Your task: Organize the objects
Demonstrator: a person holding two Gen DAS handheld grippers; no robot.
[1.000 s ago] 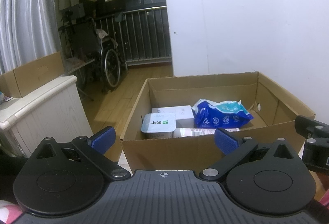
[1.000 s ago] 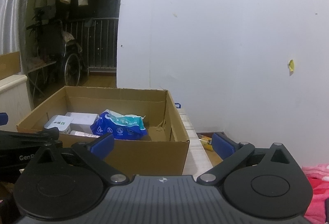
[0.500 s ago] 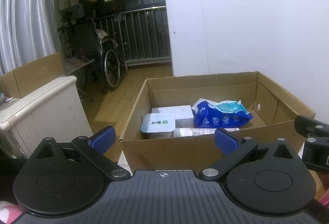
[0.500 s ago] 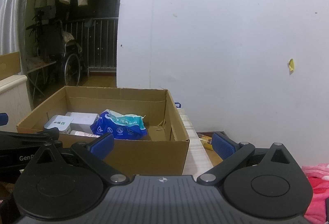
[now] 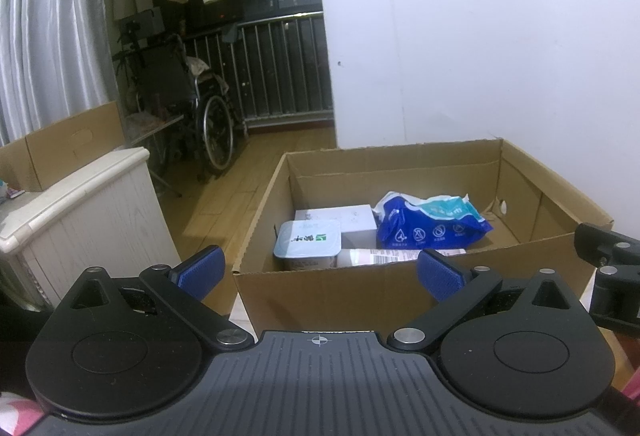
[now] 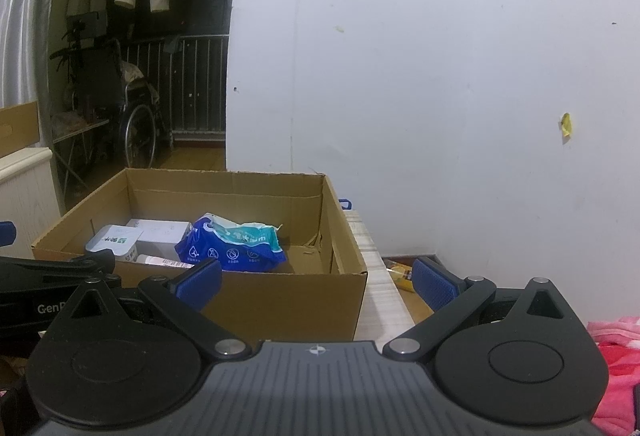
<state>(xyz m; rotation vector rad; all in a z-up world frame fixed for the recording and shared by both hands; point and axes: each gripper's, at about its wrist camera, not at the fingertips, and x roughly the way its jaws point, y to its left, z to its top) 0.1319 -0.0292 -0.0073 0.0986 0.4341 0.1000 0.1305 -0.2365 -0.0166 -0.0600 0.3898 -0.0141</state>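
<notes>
An open cardboard box [image 5: 332, 288] stands in front of both grippers, also in the right wrist view [image 6: 280, 300]. Inside lie a blue and teal plastic pack [image 5: 432, 224] [image 6: 232, 244], a white tub with a foil lid [image 5: 308, 244] [image 6: 114, 240], a white carton [image 5: 340, 215] [image 6: 160, 230] and a labelled tube [image 5: 396, 255] [image 6: 164, 260]. My left gripper [image 5: 320, 272] is open and empty, short of the box's near wall. My right gripper [image 6: 316, 280] is open and empty, at the box's near right corner.
A white wall rises behind the box. A white cabinet [image 5: 84, 211] stands at the left, another cardboard box [image 5: 64, 143] behind it, a wheelchair [image 5: 192, 107] further back. A yellow item [image 6: 400, 270] lies in a tray right of the box. Pink cloth [image 6: 616, 352] lies at the right.
</notes>
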